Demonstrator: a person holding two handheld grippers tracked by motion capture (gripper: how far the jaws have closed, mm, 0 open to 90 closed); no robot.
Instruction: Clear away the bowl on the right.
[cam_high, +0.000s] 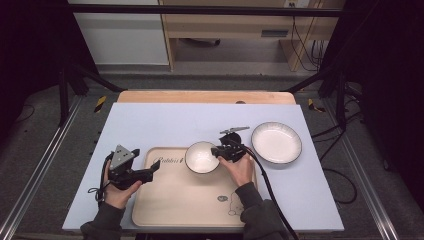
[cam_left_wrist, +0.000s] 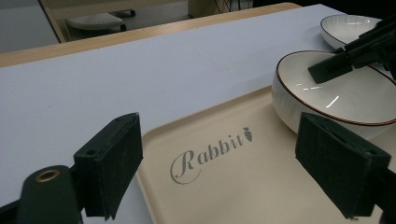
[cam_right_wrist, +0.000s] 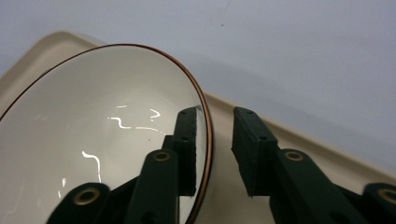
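A white bowl (cam_high: 201, 157) with a thin brown rim sits on the far edge of a beige tray (cam_high: 180, 200) printed "Rabbit". My right gripper (cam_high: 218, 151) straddles the bowl's right rim. In the right gripper view the bowl (cam_right_wrist: 93, 140) has one jaw inside against its wall, while the other jaw stands outside with a gap to the rim; the right gripper (cam_right_wrist: 217, 116) is open. My left gripper (cam_high: 156, 167) hovers wide open over the tray's left edge, holding nothing. The left gripper view shows the left gripper (cam_left_wrist: 222, 140), the tray (cam_left_wrist: 224, 186) and the bowl (cam_left_wrist: 336, 93).
A larger white plate (cam_high: 276, 142) lies on the pale blue table cover right of the tray, close behind the right gripper. The cover (cam_high: 165, 122) is bare to the left and at the back. Cables trail from both grippers toward the near edge.
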